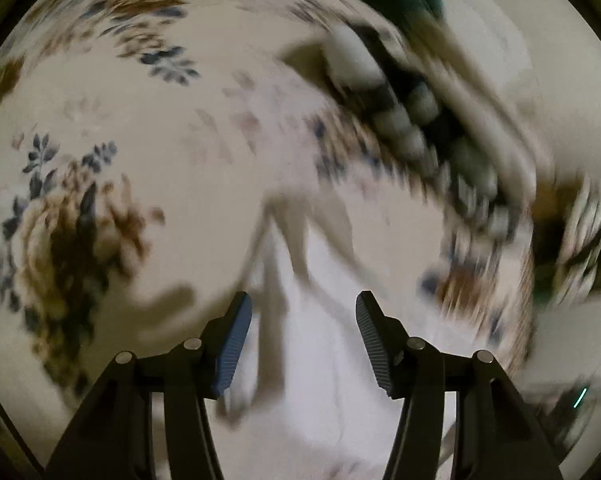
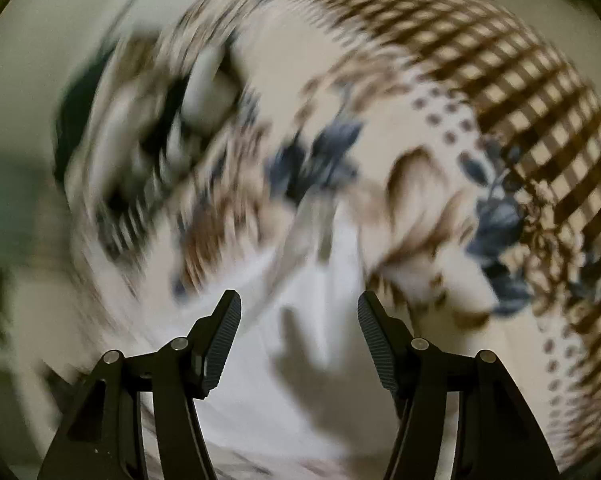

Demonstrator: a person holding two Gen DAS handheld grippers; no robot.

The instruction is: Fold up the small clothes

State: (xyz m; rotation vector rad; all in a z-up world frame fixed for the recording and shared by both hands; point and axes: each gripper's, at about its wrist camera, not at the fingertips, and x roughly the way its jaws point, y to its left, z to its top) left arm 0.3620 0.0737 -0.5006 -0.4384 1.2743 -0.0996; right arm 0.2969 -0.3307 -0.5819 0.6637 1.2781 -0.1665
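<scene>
Both views are badly smeared by motion blur. The left gripper [image 1: 303,300] has its fingers [image 1: 236,344] spread apart with nothing between them; below the gap lies a white cloth [image 1: 320,360], running from 6 o'clock up toward the centre. It rests on a floral sheet [image 1: 120,120] of blue leaves and brown blooms. A black-and-white checked piece [image 1: 420,120] shows at 2 o'clock. The right gripper [image 2: 299,300] also has fingers [image 2: 220,344] apart and empty, over the same cloth [image 2: 300,400] at 6 o'clock. A brown checked band [image 2: 540,120] curves around 2 o'clock.
</scene>
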